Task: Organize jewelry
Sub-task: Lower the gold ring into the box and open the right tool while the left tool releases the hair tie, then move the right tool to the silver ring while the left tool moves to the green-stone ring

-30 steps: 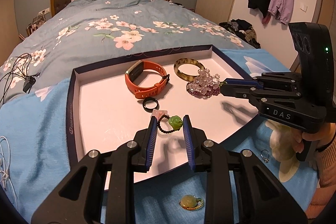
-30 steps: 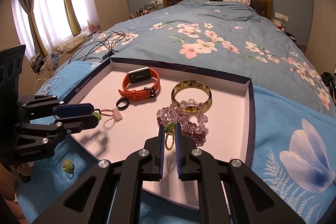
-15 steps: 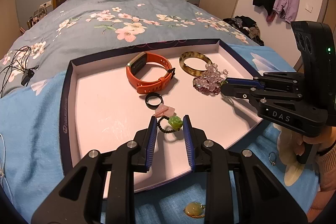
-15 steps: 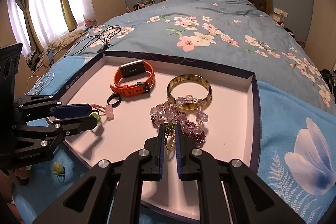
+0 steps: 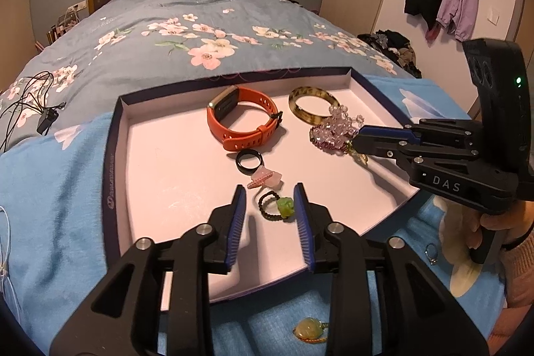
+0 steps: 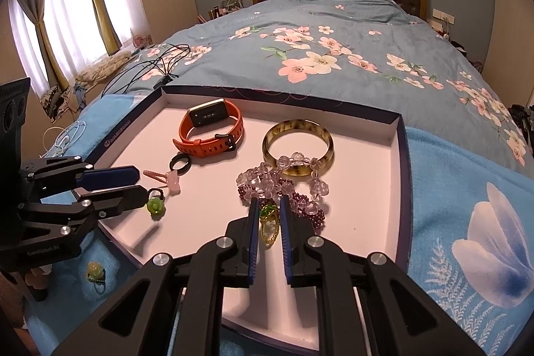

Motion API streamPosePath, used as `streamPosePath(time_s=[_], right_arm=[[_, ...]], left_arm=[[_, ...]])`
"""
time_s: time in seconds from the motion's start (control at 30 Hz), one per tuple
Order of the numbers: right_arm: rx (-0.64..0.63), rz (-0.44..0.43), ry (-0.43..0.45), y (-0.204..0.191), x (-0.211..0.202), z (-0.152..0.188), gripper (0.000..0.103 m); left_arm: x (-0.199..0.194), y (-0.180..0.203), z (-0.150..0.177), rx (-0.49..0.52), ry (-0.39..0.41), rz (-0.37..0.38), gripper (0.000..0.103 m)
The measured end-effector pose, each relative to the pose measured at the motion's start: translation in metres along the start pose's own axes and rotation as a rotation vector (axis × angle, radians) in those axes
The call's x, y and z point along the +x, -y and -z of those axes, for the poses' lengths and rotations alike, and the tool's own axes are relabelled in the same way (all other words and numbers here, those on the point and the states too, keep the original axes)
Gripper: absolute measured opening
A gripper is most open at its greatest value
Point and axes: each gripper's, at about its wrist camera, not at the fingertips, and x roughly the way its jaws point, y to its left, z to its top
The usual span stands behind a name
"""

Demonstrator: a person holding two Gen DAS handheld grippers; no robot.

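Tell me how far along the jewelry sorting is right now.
Mostly done: the orange band, bangle, black ring, pink clip and crystal beads lie in the tray. In hand: the left gripper, jaws opening around the green-bead ring; the right gripper around a gold chain. Left: a jade pendant and small ring on the blanket.

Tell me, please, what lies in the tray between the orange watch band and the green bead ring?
A black ring and a pink hair clip lie between the orange watch band and the green bead ring, clearest in the left wrist view.
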Motion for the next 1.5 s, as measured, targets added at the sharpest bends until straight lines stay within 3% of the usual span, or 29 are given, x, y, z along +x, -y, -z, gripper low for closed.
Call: streamPosePath(time_s=[0.27,0.57,1.03,1.5], right_arm=[[0.026,-0.035,0.033,0.002,-0.022,0.005,0.012],[0.000,-0.069,0.080,-0.007,-0.070,0.027,0.022],[0.008,-0.064,-0.023,-0.019,-0.082,0.090,0.036],[0.010,-0.059,-0.071,-0.035,-0.072,0.099,0.038]], left_arm=[[-0.040,0.001,0.003,0.014,0.089,-0.026,0.041],[-0.091,0.006,0.029,0.057,0.149,-0.034,0.043],[-0.093,0.025,0.077,0.090,0.074,-0.016,0.051],[-0.079,0.027,0.079,0.074,0.015,-0.011,0.053]])
